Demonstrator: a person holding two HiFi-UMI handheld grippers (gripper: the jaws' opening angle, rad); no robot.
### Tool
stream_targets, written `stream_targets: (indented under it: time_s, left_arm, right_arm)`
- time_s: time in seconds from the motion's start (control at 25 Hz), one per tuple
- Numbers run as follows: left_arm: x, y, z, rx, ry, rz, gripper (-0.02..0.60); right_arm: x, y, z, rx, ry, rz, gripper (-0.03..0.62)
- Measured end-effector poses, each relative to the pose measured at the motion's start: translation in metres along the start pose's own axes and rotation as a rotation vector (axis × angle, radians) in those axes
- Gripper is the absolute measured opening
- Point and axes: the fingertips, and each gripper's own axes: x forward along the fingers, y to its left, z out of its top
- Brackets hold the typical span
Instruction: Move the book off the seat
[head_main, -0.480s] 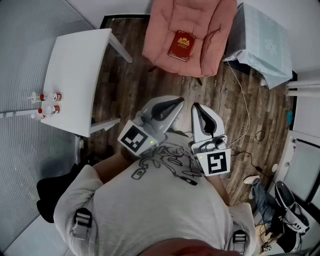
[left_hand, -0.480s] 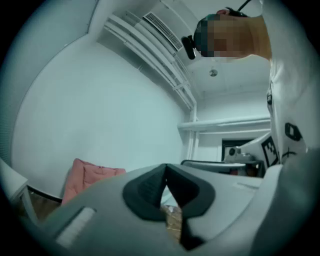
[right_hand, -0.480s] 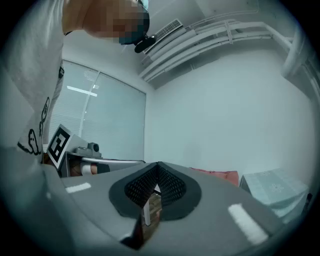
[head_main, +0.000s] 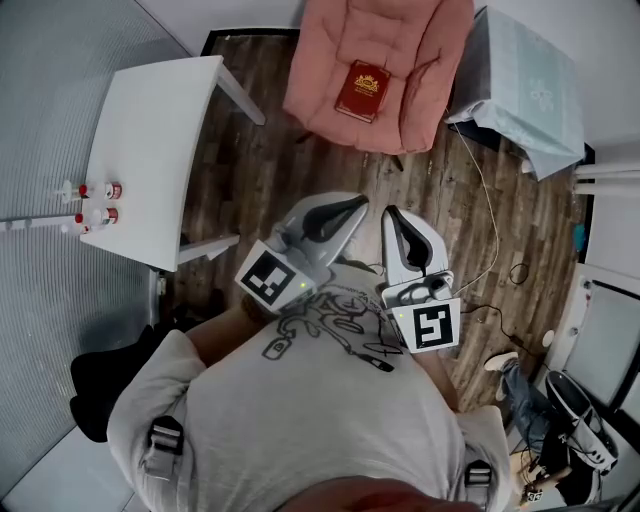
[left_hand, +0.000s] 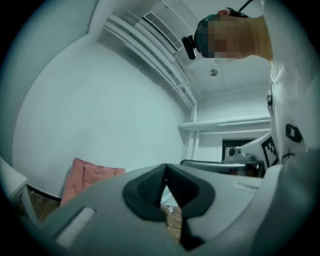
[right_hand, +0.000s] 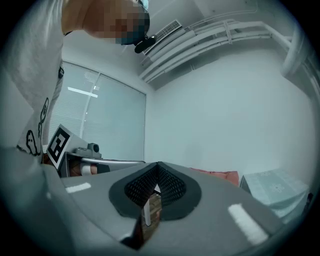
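**Tools.** We count two grippers, one in each of the person's hands, both pointing level above the wooden floor (head_main: 260, 130). Each carries one marker cube.

- The left gripper (head_main: 360, 203) has its jaws fully closed. The pads meet at the tips and nothing is between them.
- The right gripper (head_main: 392, 212) is in the same state, with its jaws pressed together and nothing held.

The two grippers sit side by side close in front of the person's chest, with their tips near each other but not touching.

**Task item.** We count one book (head_main: 362, 90). It is red with a gold-printed cover and lies closed and flat, cover up. It rests near the middle of the seat cushion of the one pink armchair (head_main: 425, 70), clear of the cushion's edges and slightly askew to them. Both grippers are well apart from the book, with open floor between them and the chair's front edge.

**Surroundings.**

- One white table (head_main: 150, 140) stands beside the armchair.
- A small cluster of red-capped bottles (head_main: 98, 190) sits along the table edge farthest from the chair. They are too small for us to count exactly.
- One pale blue covered stand (head_main: 525, 90) is just beside the armchair, on the side away from the table.
- One thin cable (head_main: 492, 225) trails across the floor.
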Motion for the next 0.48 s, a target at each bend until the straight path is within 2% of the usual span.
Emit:
stream_targets:
  time_s: [0.2, 0.48]
  left_arm:
    - [0.009, -0.004, -0.001, 0.000, 0.008, 0.005, 0.002]
    - [0.023, -0.015, -0.007, -0.001, 0.014, 0.022, 0.002]
  right_arm:
    - [-0.005, -0.013, -0.002, 0.017, 0.007, -0.024, 0.006]
    - [-0.017, -0.027, -0.003, 0.023, 0.003, -0.008, 0.006]
